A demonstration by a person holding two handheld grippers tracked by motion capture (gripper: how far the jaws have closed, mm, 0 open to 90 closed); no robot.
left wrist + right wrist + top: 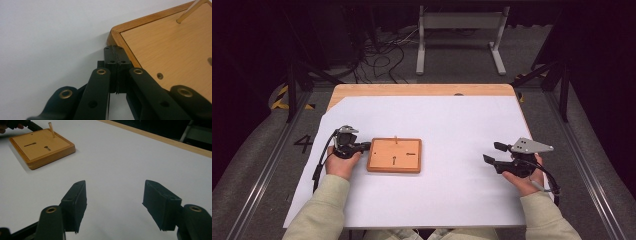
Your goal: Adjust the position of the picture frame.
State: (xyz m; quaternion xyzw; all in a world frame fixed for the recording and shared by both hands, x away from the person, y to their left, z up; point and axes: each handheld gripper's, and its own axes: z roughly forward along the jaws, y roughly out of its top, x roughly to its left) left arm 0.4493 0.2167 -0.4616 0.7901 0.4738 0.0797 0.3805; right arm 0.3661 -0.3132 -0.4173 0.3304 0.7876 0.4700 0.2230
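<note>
Wooden board (394, 155): lies flat on the white sheet (452, 125) that covers the desk (422, 90), a little toward 9 o'clock of the sheet's middle.
Board make: a square panel with a raised rim; the right claw view shows dark slots (30, 144) cut in its face.
Peg (51, 130): a thin wooden stick that stands tilted near the board's 12 o'clock edge.
Left claw (115, 53): jaws pressed together with nothing between them; the tips sit at the board's 9 o'clock edge, by a corner, touching or just beside the rim; which of the two cannot be told.
Right claw (113, 202): jaws stand wide and empty, low over bare sheet at 3 o'clock, well apart from the board.
Handling, board: judged stiff and solid, moderately light; the smooth finish may slide on the sheet when pushed.
Handling, peg: judged light, thin and liable to snap or to pull loose under side load.
Hold, board: across the rim at one edge, the jaws over its thickness.
Hold, peg: mid-shaft, the jaws square to it, with gentle pressure.
Risk: a push by the shut left claw could shift the board.
</note>
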